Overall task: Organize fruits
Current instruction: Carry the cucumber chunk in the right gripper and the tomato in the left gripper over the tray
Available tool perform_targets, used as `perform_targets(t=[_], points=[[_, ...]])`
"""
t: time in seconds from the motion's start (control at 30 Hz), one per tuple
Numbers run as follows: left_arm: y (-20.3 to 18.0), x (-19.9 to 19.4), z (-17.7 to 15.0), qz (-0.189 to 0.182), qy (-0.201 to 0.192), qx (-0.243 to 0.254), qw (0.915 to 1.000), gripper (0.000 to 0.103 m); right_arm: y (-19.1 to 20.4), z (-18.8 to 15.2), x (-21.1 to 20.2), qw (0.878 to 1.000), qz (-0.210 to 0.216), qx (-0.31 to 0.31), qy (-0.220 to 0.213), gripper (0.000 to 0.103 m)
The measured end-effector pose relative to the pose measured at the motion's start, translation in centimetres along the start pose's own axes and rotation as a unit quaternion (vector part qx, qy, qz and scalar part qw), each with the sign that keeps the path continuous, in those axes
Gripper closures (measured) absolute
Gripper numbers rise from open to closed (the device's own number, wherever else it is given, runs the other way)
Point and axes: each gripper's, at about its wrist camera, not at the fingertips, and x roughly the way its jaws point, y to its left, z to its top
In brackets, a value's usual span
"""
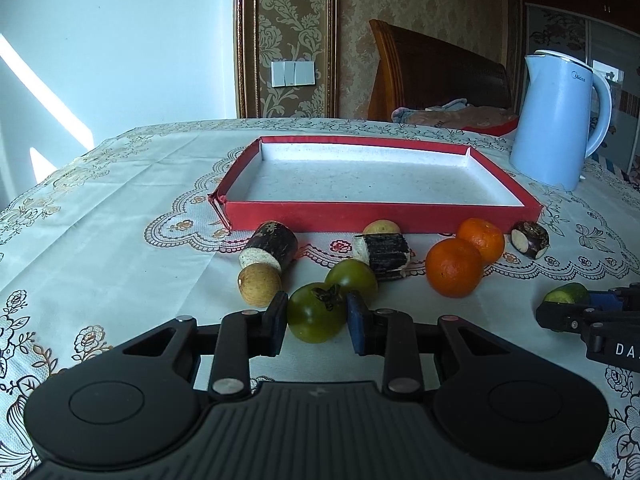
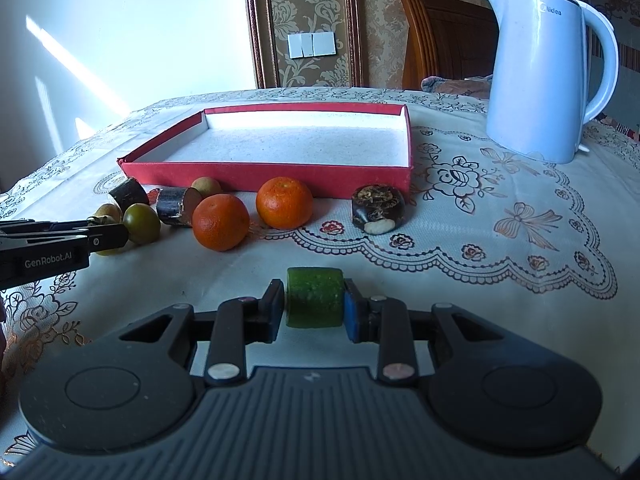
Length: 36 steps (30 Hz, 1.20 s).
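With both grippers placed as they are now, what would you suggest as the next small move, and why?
Probably lift both pieces and carry them forward to the red tray. The left gripper looks shut on the green tomato, the right gripper on the cucumber piece, and the tray holds no fruit yet.

Landmark: pale blue kettle point(image 2: 548, 76), standing upright on the tablecloth point(image 2: 500, 280).
Tablecloth: white lace with floral print, spread under the kettle.
Wooden headboard point(image 1: 436, 76): behind the kettle, to its left.
Bedding point(image 1: 452, 114): a crumpled heap, perhaps a blanket, below the headboard.
Light switches point(image 2: 313, 45): on the patterned wall, well left of the kettle.
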Motion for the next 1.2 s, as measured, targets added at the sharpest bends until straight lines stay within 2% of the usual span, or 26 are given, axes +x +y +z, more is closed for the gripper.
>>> perform_targets(t=[0.73, 1.0, 1.2], points=[[-1.8, -0.9, 0.9, 0.012, -0.033, 0.007, 0.9994, 0.073, 0.4, 0.3, -1.0, 1.000, -0.004, -0.006, -0.020, 0.077], [-1.7, -1.3, 2.6, 0.020, -0.057, 0.009, 0.9981, 0.073, 1.2, 3.0, -2.4, 0.998, 0.008, -0.020, -0.059, 0.077], [-0.9, -1.0, 4.4, 0.031, -0.072, -0.003, 0.9969, 0.073, 1.9, 4.4, -2.2, 0.997, 0.017, -0.029, -0.068, 0.077]])
